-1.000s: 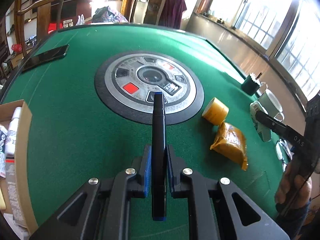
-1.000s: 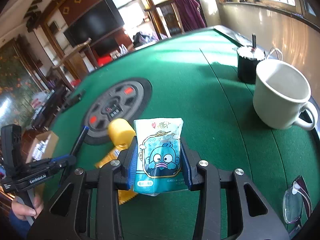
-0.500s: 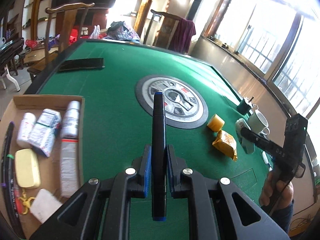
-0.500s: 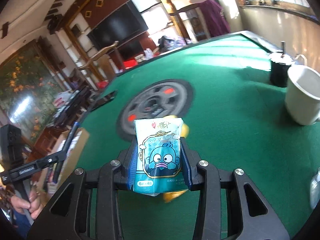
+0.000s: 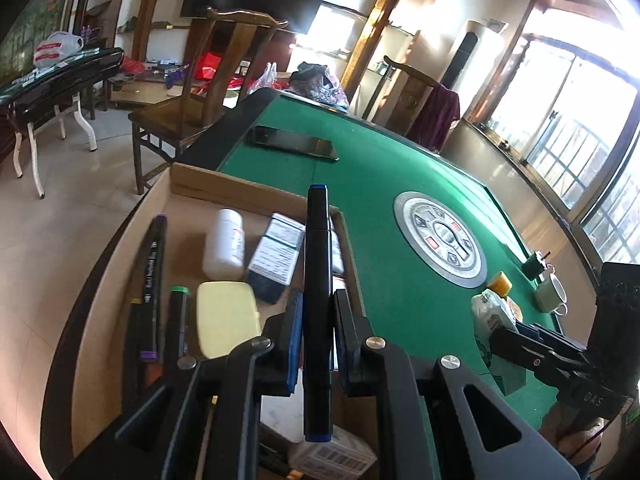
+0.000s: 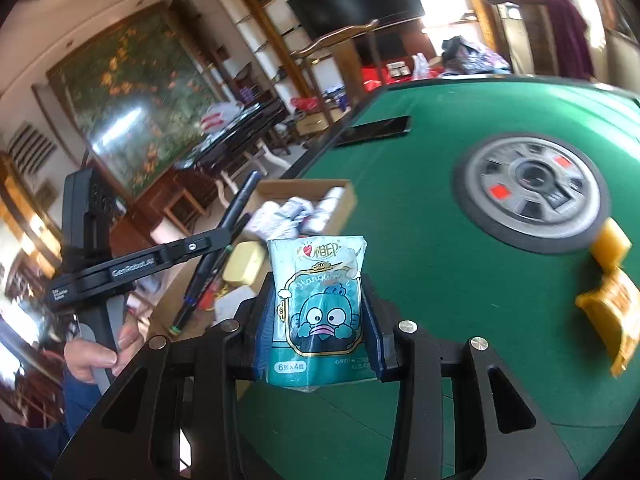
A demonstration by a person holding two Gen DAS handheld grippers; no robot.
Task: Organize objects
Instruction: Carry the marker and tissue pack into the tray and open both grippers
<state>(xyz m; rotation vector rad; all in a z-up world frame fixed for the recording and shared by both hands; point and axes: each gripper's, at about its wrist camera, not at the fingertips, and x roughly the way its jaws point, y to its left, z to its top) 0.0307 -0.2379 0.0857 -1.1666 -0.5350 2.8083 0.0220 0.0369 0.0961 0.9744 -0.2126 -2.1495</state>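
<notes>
- Our left tool [image 5: 316,330] clamps a black marker with blue ends [image 5: 317,280] above the shallow cardboard box [image 5: 240,188].
- Our right tool [image 6: 318,336] grips a teal cartoon tissue packet [image 6: 318,300] over the green felt surface [image 6: 460,280].
- Farther off lies a yellow wrapped packet [image 6: 612,316].

— Where is your light coming from?
— Daylight is pouring through the windows [image 5: 580,140] on the right, blowing them out white.
— Sharpness?
— The right wrist view is smearing with motion blur; both views are bending and darkening at the edges.
</notes>
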